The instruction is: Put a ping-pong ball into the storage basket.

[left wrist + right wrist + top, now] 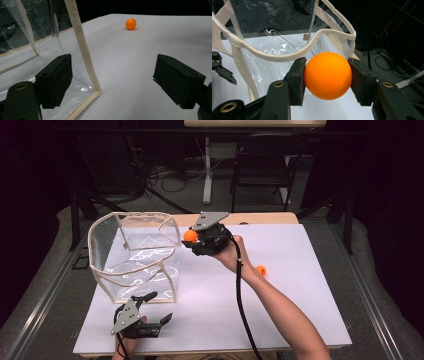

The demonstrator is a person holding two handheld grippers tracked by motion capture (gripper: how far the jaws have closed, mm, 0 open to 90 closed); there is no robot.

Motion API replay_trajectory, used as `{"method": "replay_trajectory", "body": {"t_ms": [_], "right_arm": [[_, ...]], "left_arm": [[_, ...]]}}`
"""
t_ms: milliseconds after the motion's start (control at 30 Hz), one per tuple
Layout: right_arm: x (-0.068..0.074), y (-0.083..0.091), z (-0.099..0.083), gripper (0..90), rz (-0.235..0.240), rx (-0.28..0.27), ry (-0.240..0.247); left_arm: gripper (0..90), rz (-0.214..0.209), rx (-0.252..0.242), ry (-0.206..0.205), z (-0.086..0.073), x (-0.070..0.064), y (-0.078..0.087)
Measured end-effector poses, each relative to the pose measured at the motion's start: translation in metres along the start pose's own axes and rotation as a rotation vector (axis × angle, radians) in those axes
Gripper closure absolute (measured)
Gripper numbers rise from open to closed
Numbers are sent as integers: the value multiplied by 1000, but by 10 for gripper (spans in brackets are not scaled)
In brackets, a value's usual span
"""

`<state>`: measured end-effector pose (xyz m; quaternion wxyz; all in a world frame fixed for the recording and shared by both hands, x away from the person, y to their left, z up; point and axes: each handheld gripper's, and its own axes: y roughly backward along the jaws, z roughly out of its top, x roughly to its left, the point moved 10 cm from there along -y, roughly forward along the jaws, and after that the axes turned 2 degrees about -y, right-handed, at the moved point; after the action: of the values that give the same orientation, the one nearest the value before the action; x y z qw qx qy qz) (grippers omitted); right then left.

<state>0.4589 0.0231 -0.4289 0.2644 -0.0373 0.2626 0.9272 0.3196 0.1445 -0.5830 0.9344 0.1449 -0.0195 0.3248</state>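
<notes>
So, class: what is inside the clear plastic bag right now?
Nothing can be seen inside the clear bag; through its walls only the white table shows. One orange ball is clamped in the right gripper beside the rim; another ball lies on the table.

The high view looks down the bench (280,310) toward twelve o'clock; both gripper views sit low and close, sharing the clear bag (135,257) (82,50) (287,37).

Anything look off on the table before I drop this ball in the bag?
Only the bag: its rim sags and bends inward on the side nearest the right gripper, so the mouth is uneven. It stands upright and looks undamaged. The held ball sits squarely between the jaws; a second ball lies loose on the white board.
</notes>
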Motion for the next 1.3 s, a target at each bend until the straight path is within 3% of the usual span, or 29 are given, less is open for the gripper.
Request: {"method": "replay_trajectory", "body": {"t_ms": [1300], "right_arm": [[-8,-17,25,509,4,34,10]], "left_arm": [[157,0,-6,3,1,1,1]]}}
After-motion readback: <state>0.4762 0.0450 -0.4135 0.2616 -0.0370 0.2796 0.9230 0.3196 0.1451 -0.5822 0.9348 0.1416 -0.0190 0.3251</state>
